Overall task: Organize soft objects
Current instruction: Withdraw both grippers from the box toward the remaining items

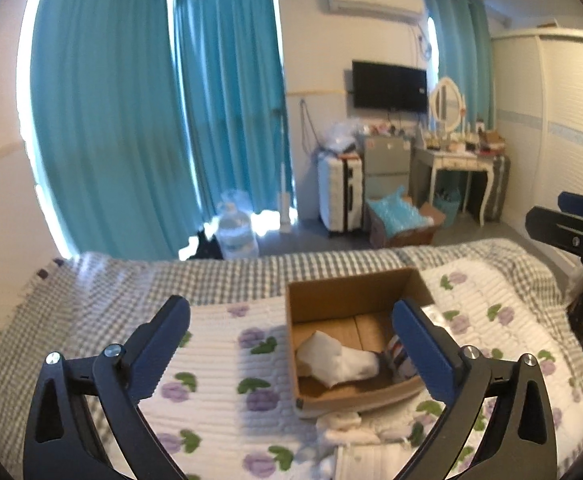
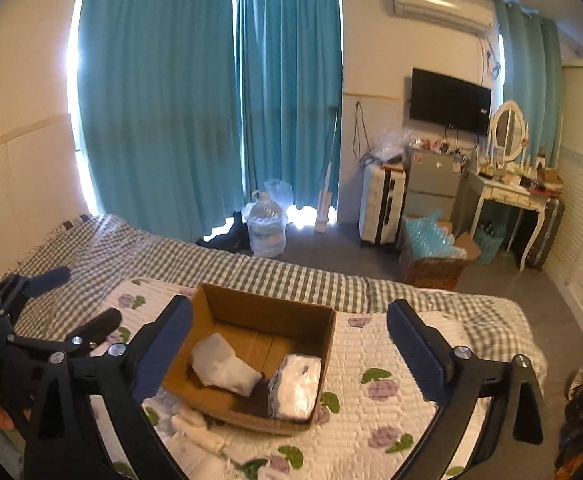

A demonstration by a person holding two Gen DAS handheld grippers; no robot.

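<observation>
An open cardboard box [image 1: 327, 296] [image 2: 267, 312] sits on the flowered quilt on the bed. Inside lie a white soft bundle [image 1: 339, 360] [image 2: 227, 368] and a clear packet of folded cloth [image 2: 295, 384], seen partly behind my right finger in the left wrist view [image 1: 397, 354]. My left gripper [image 1: 291, 344] is open and empty above the quilt, in front of the box. My right gripper [image 2: 289, 344] is open and empty above the box. White soft pieces [image 1: 343, 424] [image 2: 199, 428] lie on the quilt at the box's near edge.
The bed has a flowered quilt [image 1: 219, 380] [image 2: 379, 364] over a checked blanket [image 1: 131, 280] [image 2: 251, 268]. Beyond it stand teal curtains [image 1: 151, 120], a water jug [image 2: 267, 228], a suitcase [image 2: 383, 204], a box of blue packing [image 2: 431, 248] and a dressing table [image 2: 507, 196].
</observation>
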